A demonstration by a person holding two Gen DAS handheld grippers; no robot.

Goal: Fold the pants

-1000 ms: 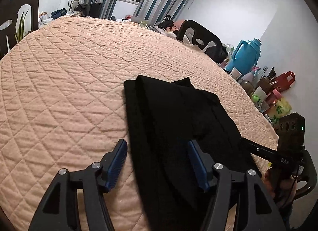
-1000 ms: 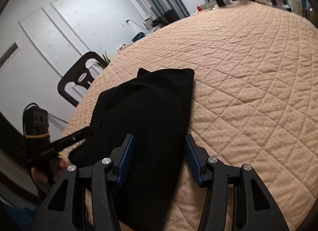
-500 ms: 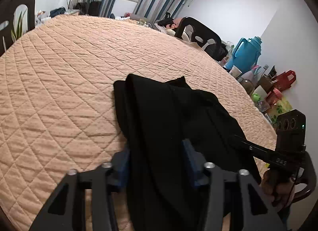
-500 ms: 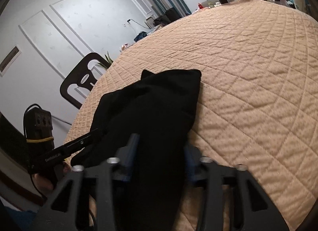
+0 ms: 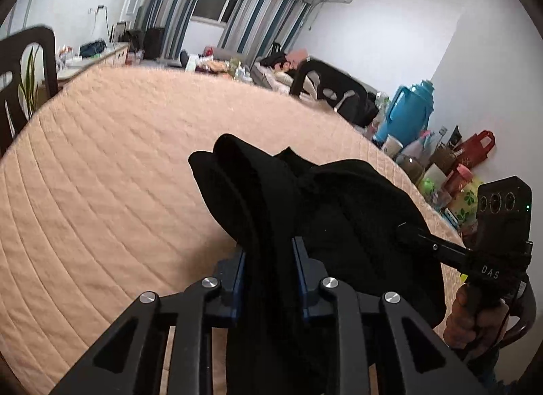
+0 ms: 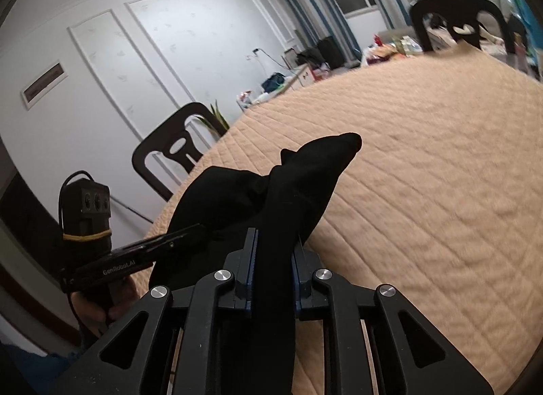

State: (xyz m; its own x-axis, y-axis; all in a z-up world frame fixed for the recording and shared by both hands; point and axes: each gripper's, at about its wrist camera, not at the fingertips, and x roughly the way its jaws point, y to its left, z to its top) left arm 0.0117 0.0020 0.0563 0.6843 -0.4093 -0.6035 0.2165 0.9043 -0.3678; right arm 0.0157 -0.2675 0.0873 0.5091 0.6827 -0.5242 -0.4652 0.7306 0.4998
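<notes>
Black pants [image 5: 339, 198], bunched and draped, are pinched by the left hand-held gripper [image 5: 268, 259] and right hand-held gripper [image 6: 273, 252], whose jaws have just been closing.

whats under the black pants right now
The peach quilted cover shows beneath the lifted near end of the pants, which both the left gripper and right gripper clamp. Whatever lies under the far end is covered by cloth.
</notes>
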